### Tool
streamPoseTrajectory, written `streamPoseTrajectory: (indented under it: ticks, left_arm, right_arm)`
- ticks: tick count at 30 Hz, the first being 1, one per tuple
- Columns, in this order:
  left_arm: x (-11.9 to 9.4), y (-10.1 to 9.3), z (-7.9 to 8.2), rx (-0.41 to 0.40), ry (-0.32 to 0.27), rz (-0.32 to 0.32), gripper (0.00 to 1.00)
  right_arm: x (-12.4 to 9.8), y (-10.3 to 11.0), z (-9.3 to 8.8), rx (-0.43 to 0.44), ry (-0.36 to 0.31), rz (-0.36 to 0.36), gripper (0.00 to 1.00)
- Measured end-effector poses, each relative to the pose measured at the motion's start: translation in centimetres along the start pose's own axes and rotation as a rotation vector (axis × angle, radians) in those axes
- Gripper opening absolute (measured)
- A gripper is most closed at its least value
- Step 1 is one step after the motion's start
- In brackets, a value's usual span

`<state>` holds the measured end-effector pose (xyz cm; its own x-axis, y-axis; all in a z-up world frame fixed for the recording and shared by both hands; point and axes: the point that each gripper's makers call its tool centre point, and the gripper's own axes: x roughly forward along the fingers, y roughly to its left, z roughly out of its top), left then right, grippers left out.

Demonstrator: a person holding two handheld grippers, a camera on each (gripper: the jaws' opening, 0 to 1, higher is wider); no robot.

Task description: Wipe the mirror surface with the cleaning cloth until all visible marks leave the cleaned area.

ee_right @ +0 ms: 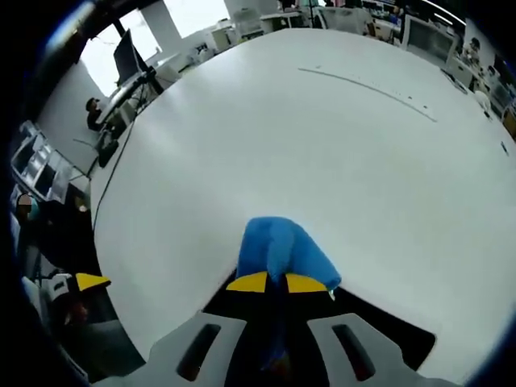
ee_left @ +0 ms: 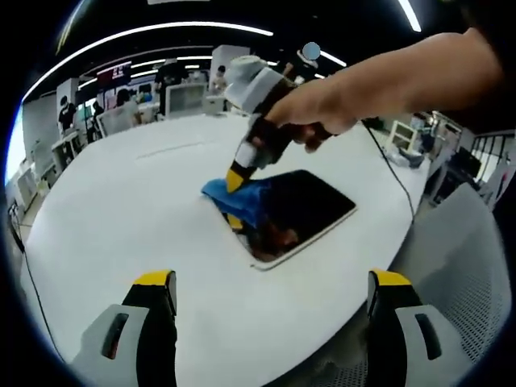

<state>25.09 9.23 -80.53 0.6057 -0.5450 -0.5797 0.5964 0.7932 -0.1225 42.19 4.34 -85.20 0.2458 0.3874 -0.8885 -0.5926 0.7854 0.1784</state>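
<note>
A: Pinching what, right gripper (ee_right: pixel 276 283)?
B: Jaws nearly shut on cloth (ee_right: pixel 282 248), pressed on mirror (ee_left: pixel 306 211) at its edge, on table (ee_left: pixel 129 218)
A: Left gripper (ee_left: pixel 270 294)?
B: Wide open, holding nothing

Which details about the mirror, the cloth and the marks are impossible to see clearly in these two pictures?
- Marks on the dark rectangular mirror: left gripper view, blurred, reflections confuse.
- Mirror corner under the blue cleaning cloth: left gripper view, covered by cloth.
- Most of the mirror: right gripper view, hidden by the right gripper and cloth.
- People in the background: both views, too small.
- Left gripper: jaws apart, bases cut off.
</note>
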Motion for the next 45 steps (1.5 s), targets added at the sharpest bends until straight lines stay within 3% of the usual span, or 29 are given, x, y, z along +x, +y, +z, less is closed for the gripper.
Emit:
streamPoseTrajectory:
  ticks: [12,45]
  left_arm:
    - [-0.06,0.5,-0.03,-0.021,-0.006,0.018,0.99]
    - [0.26,0.49,-0.25,-0.001,-0.005,0.008,0.99]
  right_arm:
    - [0.73,-0.3,0.38,-0.02,-0.006,-0.001,0.01]
    - [-0.14,0.6,-0.34,-0.056,-0.023,-0.019,0.01]
